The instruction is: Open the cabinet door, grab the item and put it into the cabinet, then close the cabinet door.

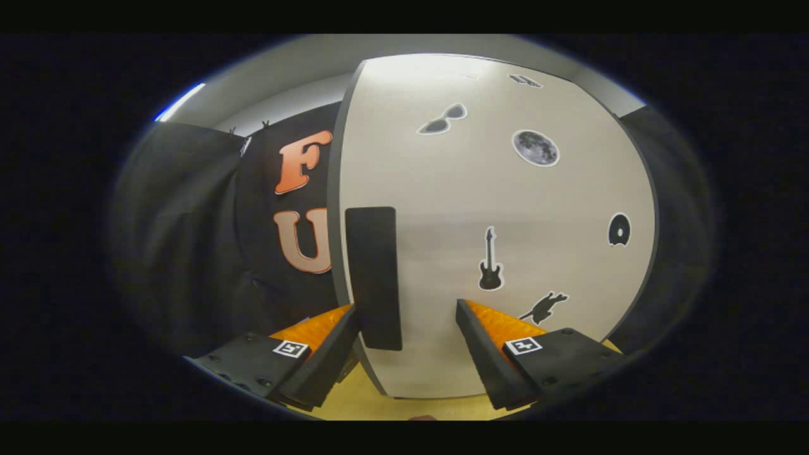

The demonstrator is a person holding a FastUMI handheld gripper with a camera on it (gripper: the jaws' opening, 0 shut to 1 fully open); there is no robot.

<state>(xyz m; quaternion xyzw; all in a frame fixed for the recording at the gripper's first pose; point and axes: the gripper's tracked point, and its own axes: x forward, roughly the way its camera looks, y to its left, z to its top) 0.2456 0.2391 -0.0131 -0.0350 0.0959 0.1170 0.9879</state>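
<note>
Cabinet door [505,208], a pale grey-white flat panel with a thin dark edge, stands upright close in front of the gripper and takes up most of the scene ahead. Near its left edge sits a dark, tall, rectangular handle pad [374,278], fixed flat against the panel. Black-and-white stickers are scattered over the door face: a pair of sunglasses [442,119] high up, a round moon [535,148] to its right, an electric guitar [490,260] lower down near the middle, a small running animal shape [543,307] below and right of the guitar, and a dark oval sticker [619,229] near the far right edge.

The gripper [407,325] has its two fingers spread wide apart, with nothing pressed between them. The left finger lies just left of the door's left edge, close beside the lower part of the handle pad; whether it touches the door edge cannot be told. The right finger lies in front of the door face, well right of the pad. The handle pad's lower end falls between the two fingers.

Below the door and the fingers a yellowish wooden surface [360,401] shows. Left of the door hangs the booth's black cloth wall [189,240], with a pale ceiling [303,76] above it.
</note>
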